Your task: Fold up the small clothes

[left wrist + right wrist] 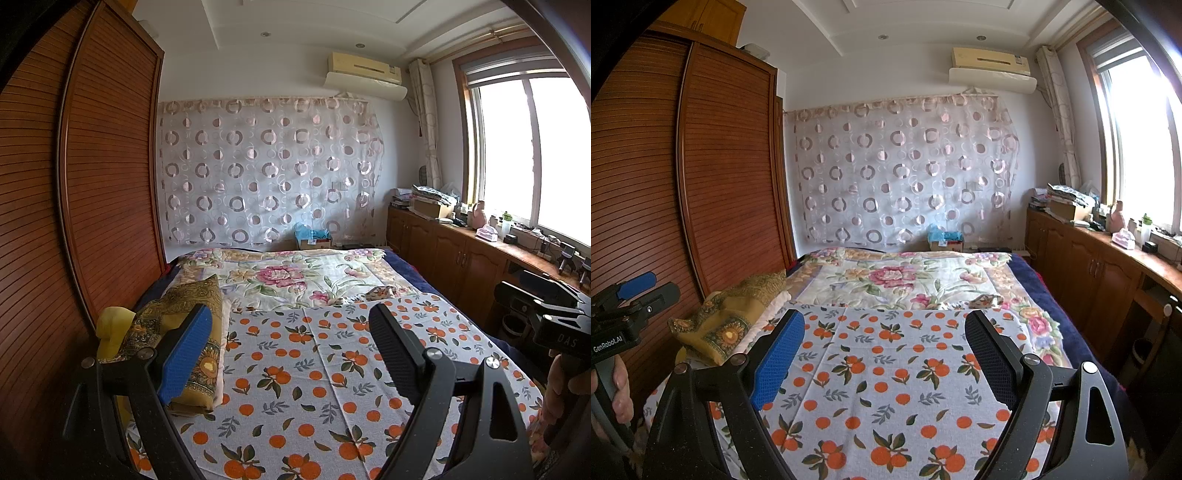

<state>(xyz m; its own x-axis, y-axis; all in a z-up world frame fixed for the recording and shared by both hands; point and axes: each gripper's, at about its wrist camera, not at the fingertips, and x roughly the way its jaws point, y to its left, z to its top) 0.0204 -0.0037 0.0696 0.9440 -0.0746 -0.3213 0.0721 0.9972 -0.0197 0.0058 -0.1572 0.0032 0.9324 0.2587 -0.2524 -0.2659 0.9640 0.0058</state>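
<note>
Orange-print cloth (314, 369) lies flat on the bed (424, 284) beneath and ahead of the left gripper (291, 347), jaws wide apart and empty, while in the right view it spreads likewise under the right gripper (886, 354), also spread apart.

The small crumpled cloth (380, 292) beyond the orange-print sheet (314, 369) is too small to identify; the sheet's near edge is cut off.

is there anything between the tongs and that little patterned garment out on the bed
Nothing visible. Only the flat orange-print cloth lies between the open right tongs and the small garment; the left tongs are equally unobstructed.
</note>
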